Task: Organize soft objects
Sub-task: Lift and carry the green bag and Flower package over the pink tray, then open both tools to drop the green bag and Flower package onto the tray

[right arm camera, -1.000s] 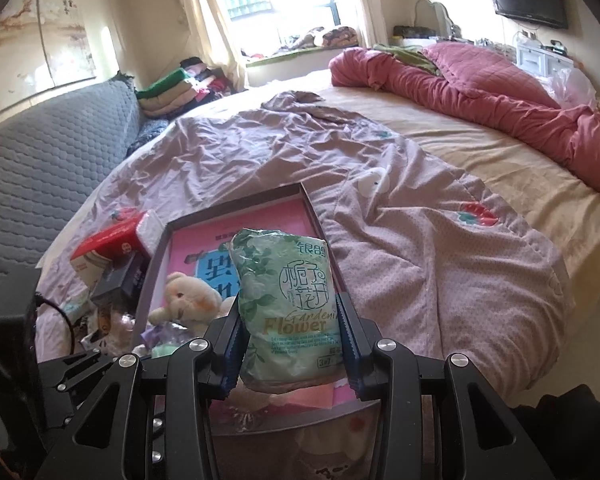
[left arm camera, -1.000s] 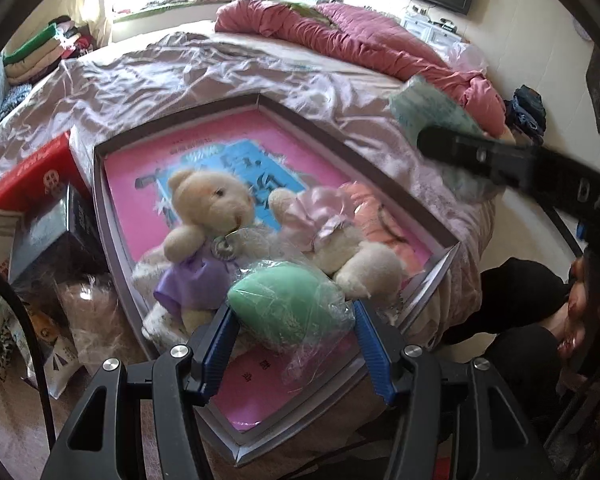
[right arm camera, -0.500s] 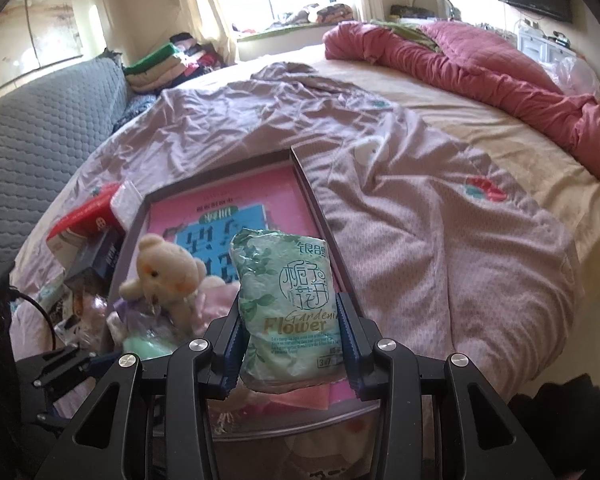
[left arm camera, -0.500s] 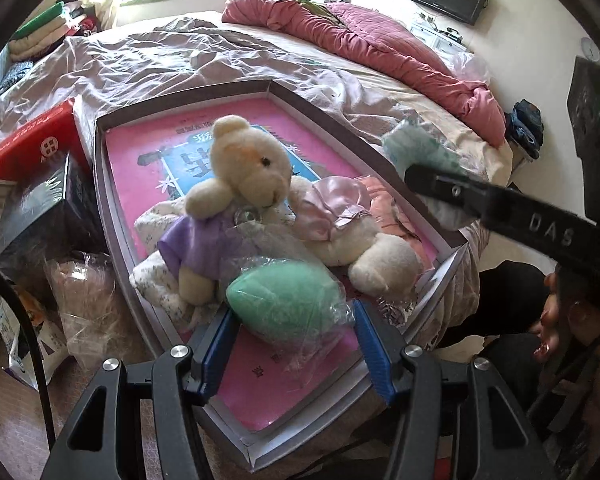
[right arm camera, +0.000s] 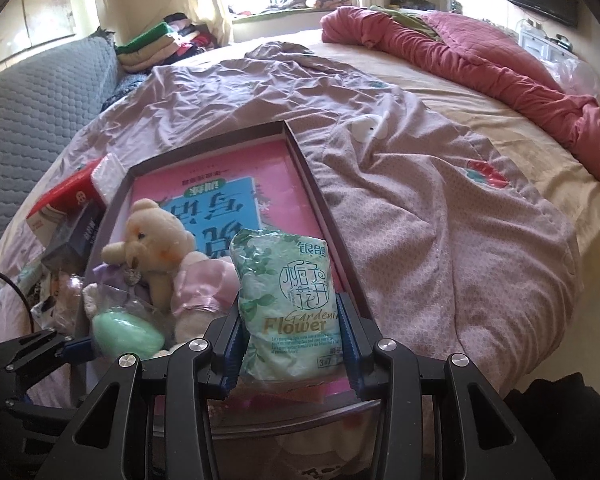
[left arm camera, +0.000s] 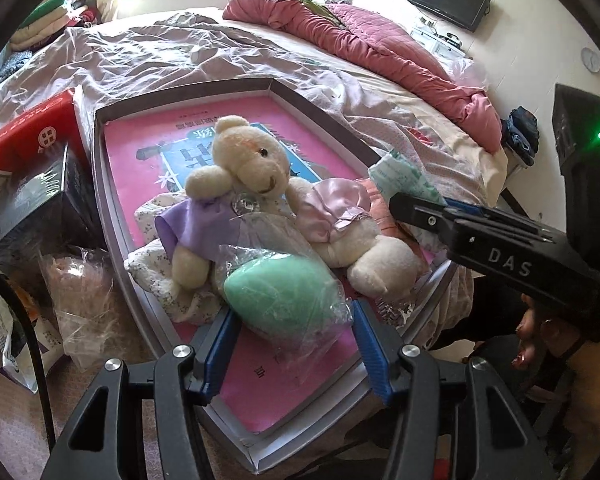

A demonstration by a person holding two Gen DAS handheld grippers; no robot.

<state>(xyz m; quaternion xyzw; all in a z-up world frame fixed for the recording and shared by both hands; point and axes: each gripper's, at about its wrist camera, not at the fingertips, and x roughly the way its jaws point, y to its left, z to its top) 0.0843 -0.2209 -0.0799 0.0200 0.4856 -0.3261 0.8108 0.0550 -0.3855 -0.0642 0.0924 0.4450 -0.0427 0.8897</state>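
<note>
A green soft pad in a clear plastic bag (left arm camera: 280,300) sits between the blue pads of my left gripper (left arm camera: 288,340), which is shut on it just above the near end of the grey tray (left arm camera: 100,184). In the tray, on a pink book (left arm camera: 140,148), lie a cream teddy bear in purple (left arm camera: 248,160) and a second one in a pink dress (left arm camera: 340,216). My right gripper (right arm camera: 290,332) is shut on a green tissue pack (right arm camera: 288,304), held upright over the tray's right rim (right arm camera: 320,200). The left gripper (right arm camera: 72,348) shows at lower left there.
A red box (left arm camera: 32,128), a black box (left arm camera: 32,200) and a crumpled plastic bag (left arm camera: 84,300) crowd the tray's left side. The bed's lilac sheet (right arm camera: 420,200) spreads right of the tray, with a pink quilt (right arm camera: 480,60) beyond. A person's hand (left arm camera: 540,328) grips the right tool.
The right gripper has come down toward the tray with the tissue pack. In the left wrist view the tray and bears have shifted a little; the green pad stays between the pads.
</note>
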